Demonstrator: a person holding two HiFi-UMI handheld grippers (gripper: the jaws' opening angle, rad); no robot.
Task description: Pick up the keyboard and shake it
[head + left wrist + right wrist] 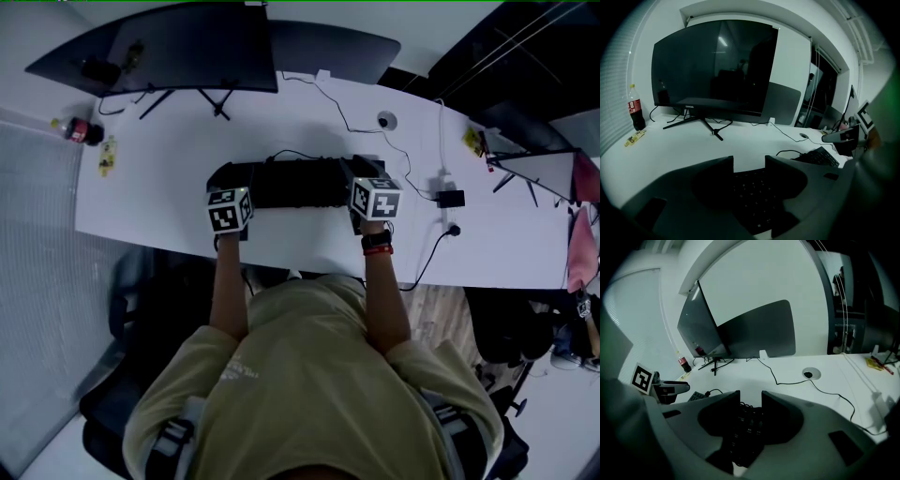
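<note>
Bottle (633, 110) of dark drink stands on desk (684, 140), well apart from keyboard (752, 194).

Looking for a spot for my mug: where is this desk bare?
Bare desk lies between the monitor stand and the keyboard, and left of the keyboard toward the cola bottle. Right of the keyboard is crowded with cables and a black adapter.

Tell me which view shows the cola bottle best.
The left gripper view: the cola bottle stands side-on, red label visible, left of the monitor. The head view shows it from above, foreshortened; the right gripper view shows it tiny and distant.
</note>
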